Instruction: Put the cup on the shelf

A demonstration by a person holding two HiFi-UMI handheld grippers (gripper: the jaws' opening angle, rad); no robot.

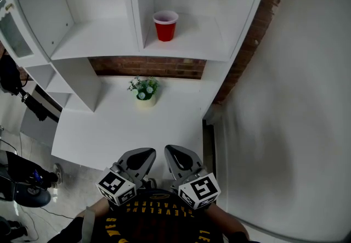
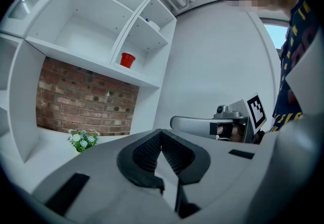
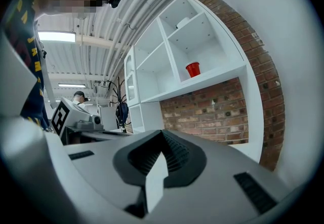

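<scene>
Head view showed your left gripper and right gripper low by your chest, each with jaws pressed together on nothing. Your hands were hidden under the marker cubes. The red cup stood upright in the right-hand compartment of the white shelf, well apart from both grippers. Below it, a small flowering plant sat on the counter. A pale object on a higher shelf was too small to identify.
</scene>
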